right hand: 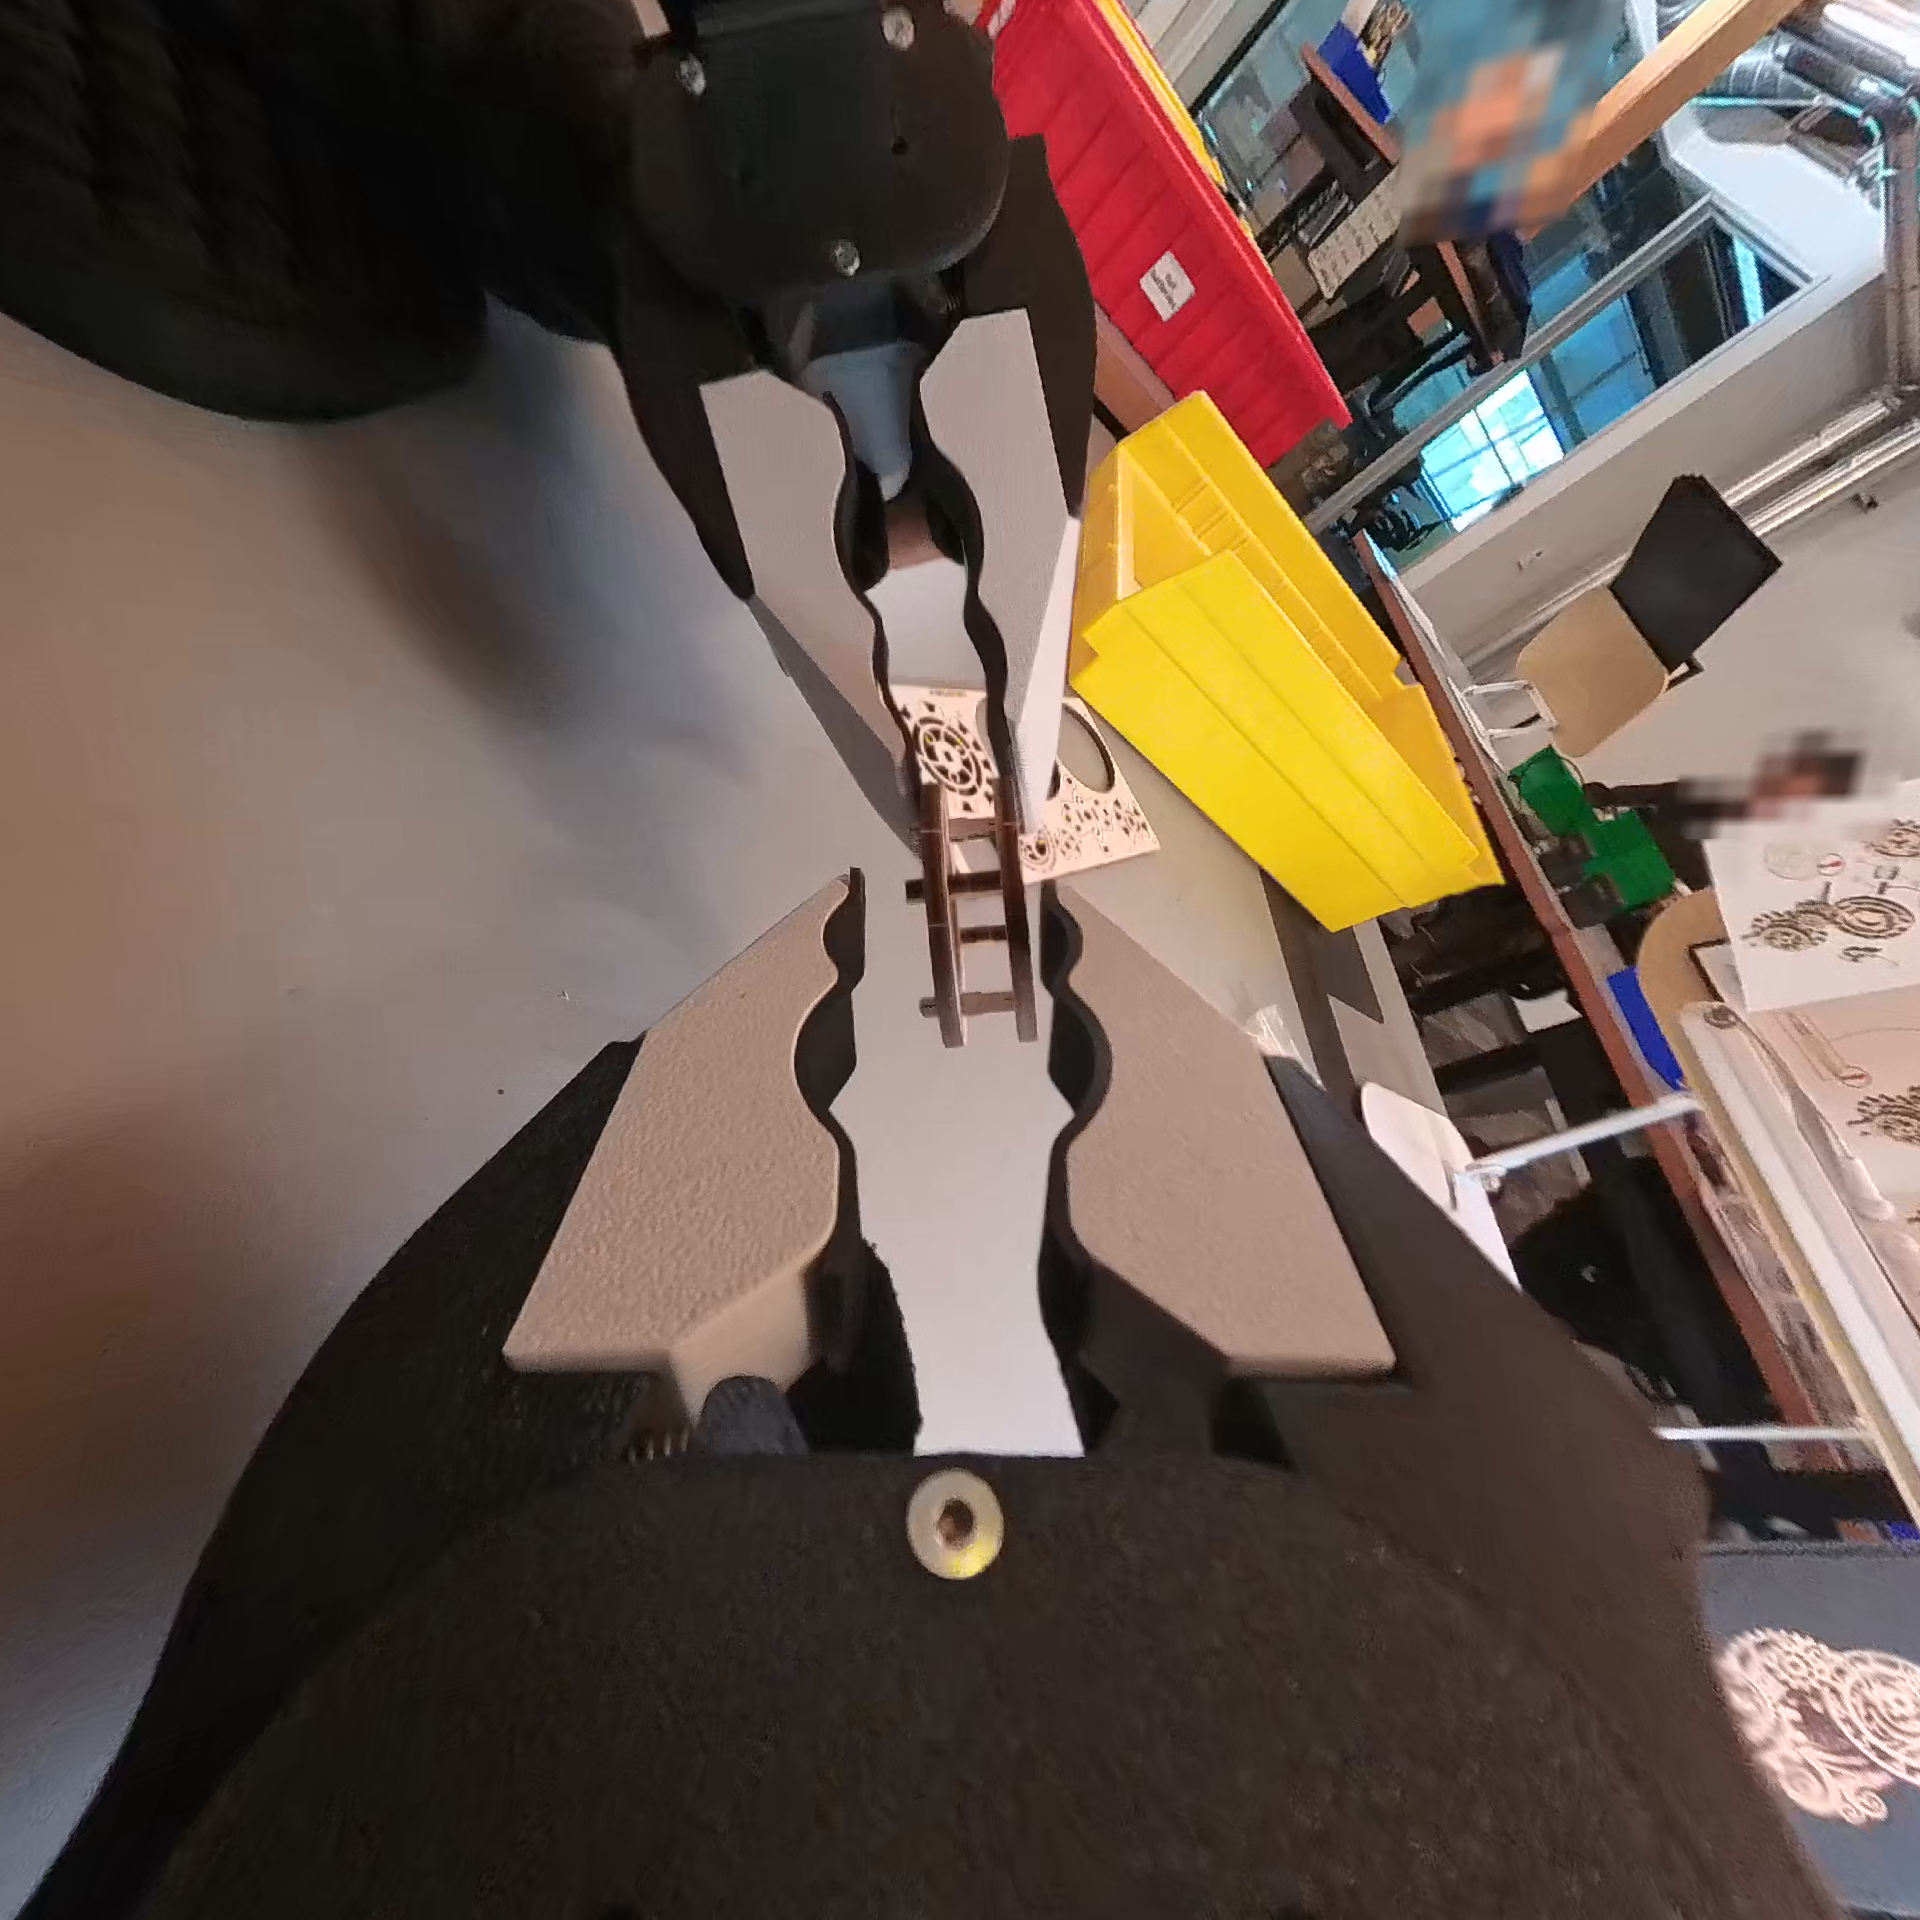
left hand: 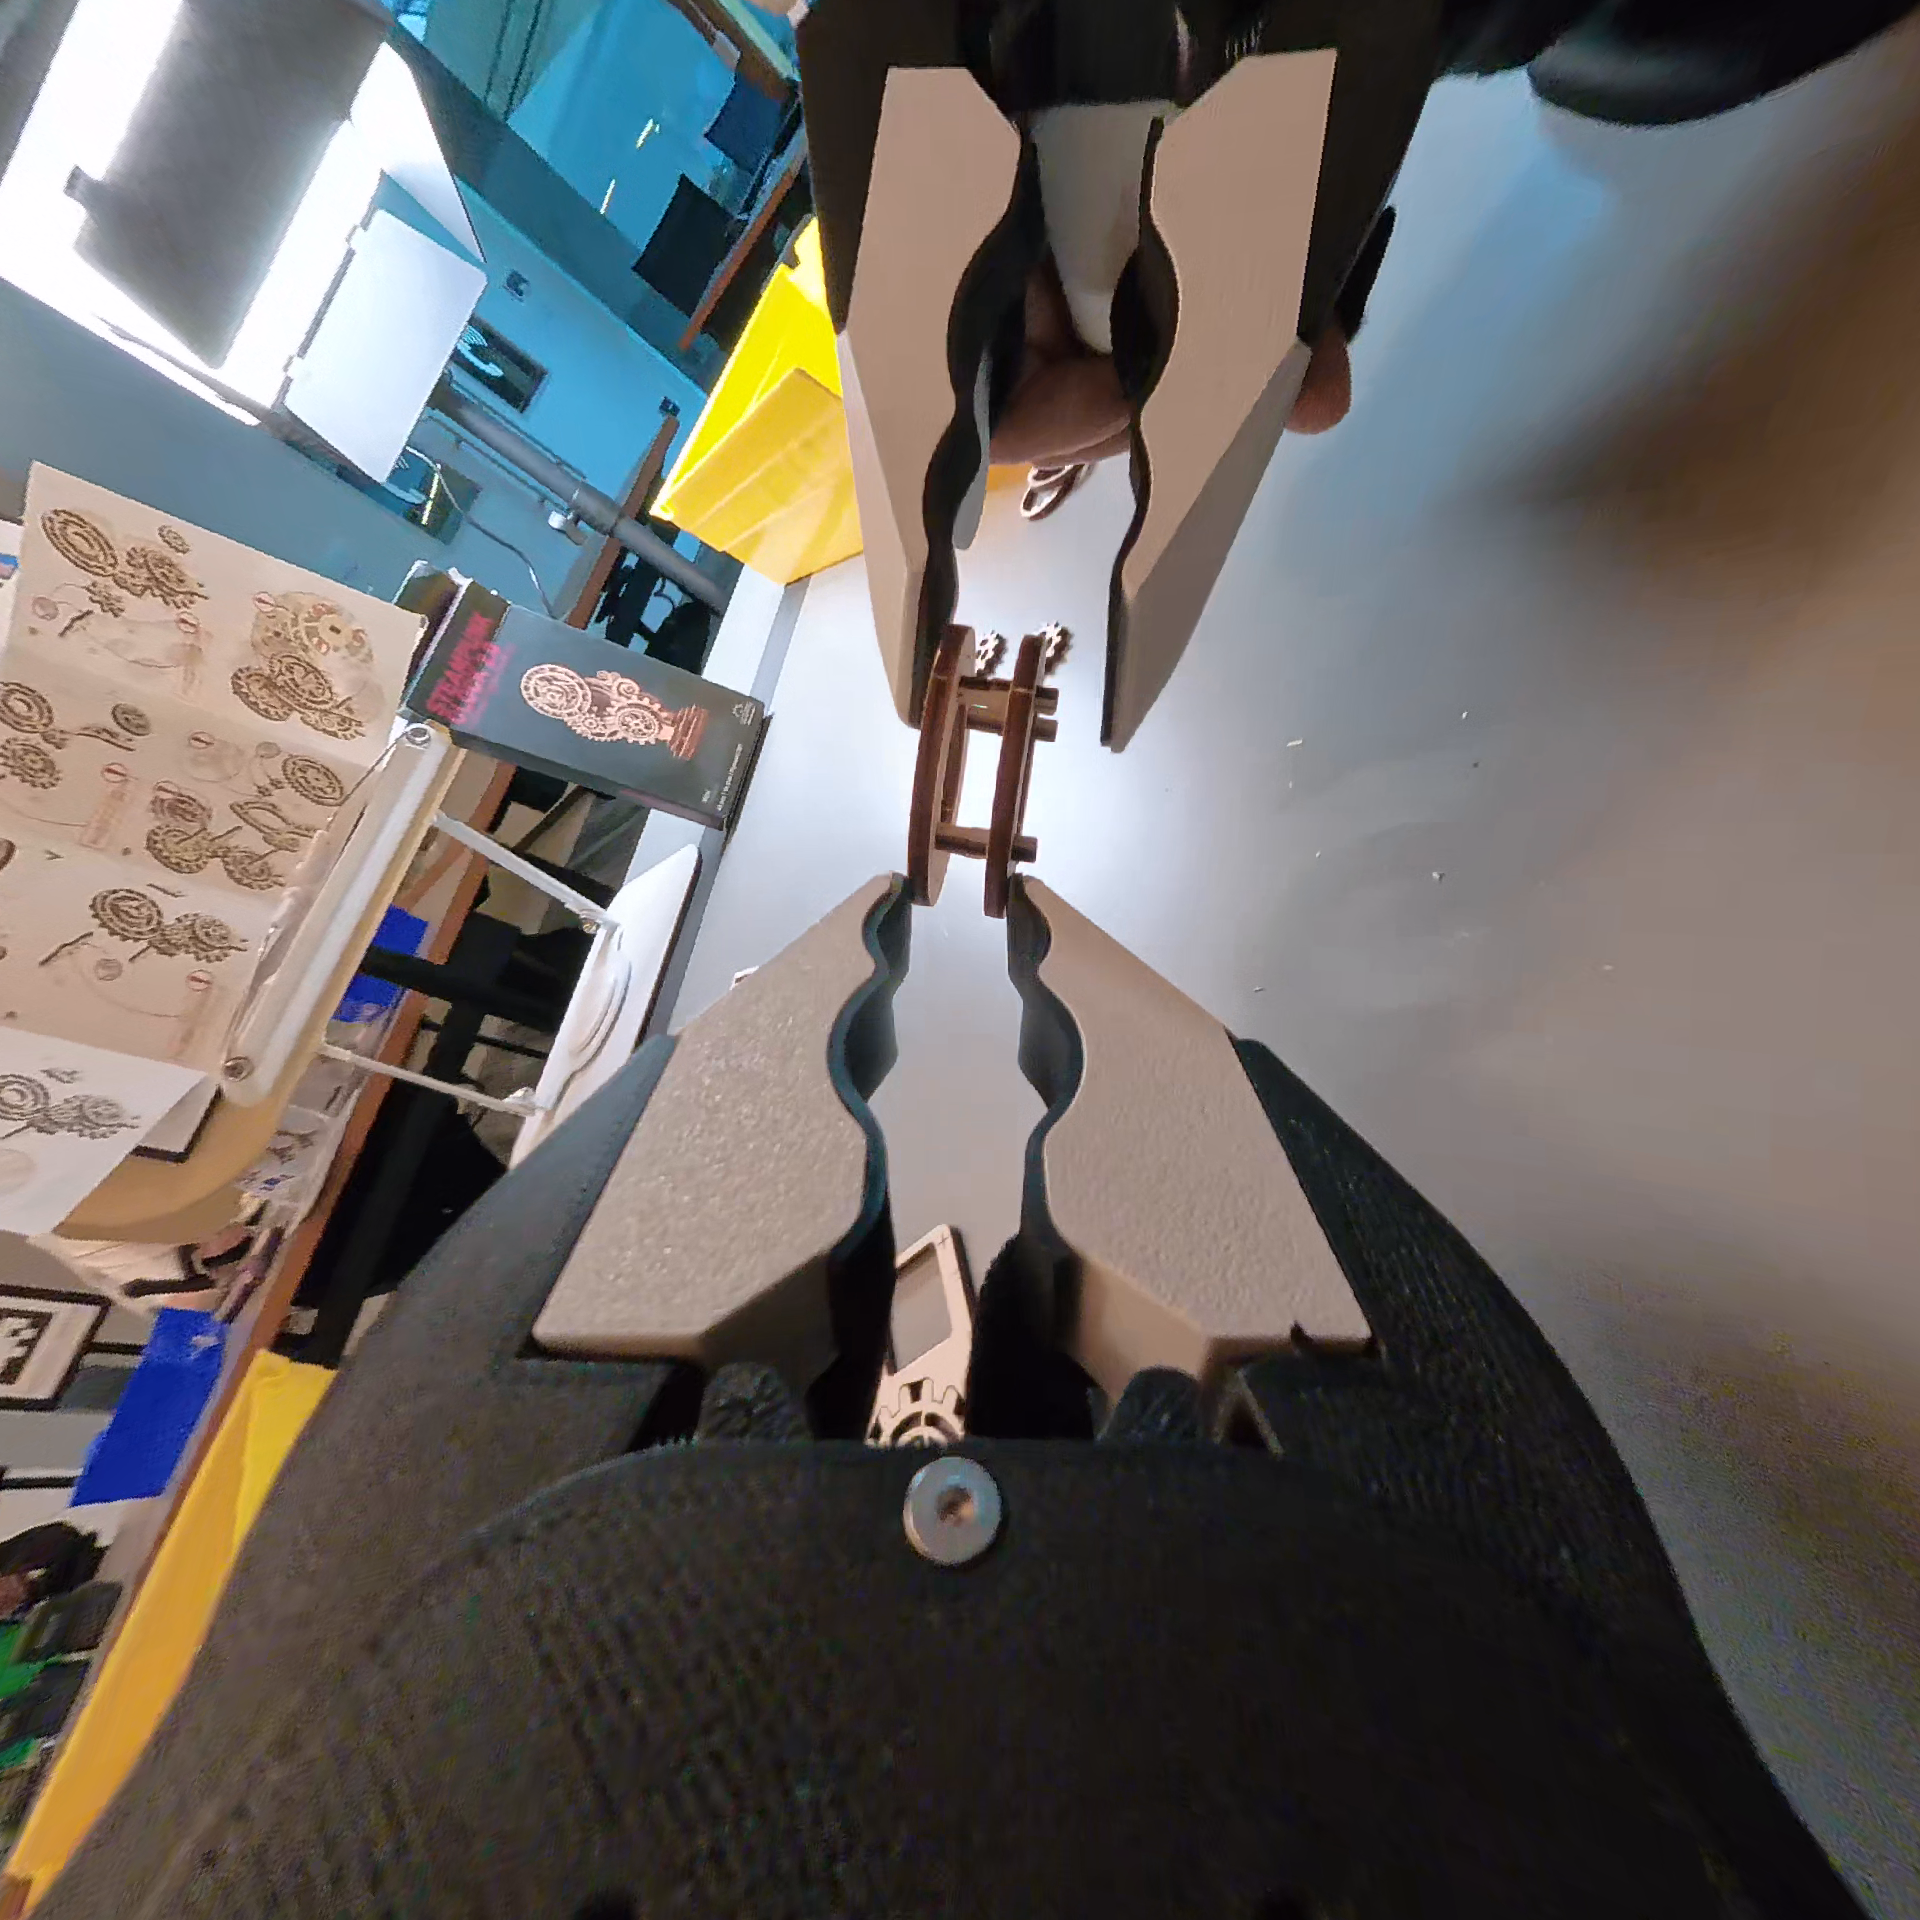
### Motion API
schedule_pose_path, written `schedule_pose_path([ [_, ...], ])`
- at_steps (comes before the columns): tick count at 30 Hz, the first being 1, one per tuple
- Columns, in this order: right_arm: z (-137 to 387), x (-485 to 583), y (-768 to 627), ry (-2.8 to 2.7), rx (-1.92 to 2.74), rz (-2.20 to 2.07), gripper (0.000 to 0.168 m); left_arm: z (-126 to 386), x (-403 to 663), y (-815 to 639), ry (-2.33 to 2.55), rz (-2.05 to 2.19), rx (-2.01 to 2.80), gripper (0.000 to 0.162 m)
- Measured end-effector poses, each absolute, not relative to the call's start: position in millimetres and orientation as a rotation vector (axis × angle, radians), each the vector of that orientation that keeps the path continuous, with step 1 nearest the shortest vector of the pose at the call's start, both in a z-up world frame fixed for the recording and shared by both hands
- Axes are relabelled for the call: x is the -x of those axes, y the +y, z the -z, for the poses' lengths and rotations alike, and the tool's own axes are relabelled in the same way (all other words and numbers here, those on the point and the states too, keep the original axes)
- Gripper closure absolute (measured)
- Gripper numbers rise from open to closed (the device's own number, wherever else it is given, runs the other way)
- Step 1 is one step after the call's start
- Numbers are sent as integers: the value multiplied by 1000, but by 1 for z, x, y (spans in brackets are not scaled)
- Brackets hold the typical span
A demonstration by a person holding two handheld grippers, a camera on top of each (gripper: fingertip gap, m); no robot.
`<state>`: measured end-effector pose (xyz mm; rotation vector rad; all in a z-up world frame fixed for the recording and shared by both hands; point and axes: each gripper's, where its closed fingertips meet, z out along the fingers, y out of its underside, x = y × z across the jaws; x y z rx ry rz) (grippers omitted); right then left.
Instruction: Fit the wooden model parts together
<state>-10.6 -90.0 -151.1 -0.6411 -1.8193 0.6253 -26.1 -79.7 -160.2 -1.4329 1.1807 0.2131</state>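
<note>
Nearby, yellow bins [right hand: 1278,665] and fretwork sheet [right hand: 1081,821] crowd behind; left gripper [left hand: 961,888] pinches wooden frame [left hand: 977,769], right gripper [right hand: 951,894] agape astride it.

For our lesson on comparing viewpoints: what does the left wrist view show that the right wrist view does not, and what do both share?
Only the left wrist view shows the dark model box leaning at the table's edge and two small gears lying beyond the assembly.

Only the right wrist view shows the red bin and the pale laser-cut sheet lying flat on the table.

Both show the wooden model assembly, two side plates joined by crossbars, between the left hand-held gripper and the right hand-held gripper, plus the yellow bin and instruction sheets.
</note>
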Motion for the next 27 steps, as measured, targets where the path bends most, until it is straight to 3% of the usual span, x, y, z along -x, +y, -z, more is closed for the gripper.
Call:
schedule_pose_path([
  [3,158,14,-84,-1825,640,-526,146,161,23,-81,1204,-257,1420,144],
  [15,133,9,-96,-1727,567,-702,149,137,15,-92,1106,-105,1315,142],
  [19,124,7,-105,-1695,558,-799,149,130,11,-96,1059,45,1316,131],
  [21,127,7,-107,-1705,572,-834,149,128,8,-99,1051,80,1304,142],
  [27,153,8,-88,-1808,689,-734,147,145,14,-89,1136,-101,1356,142],
])
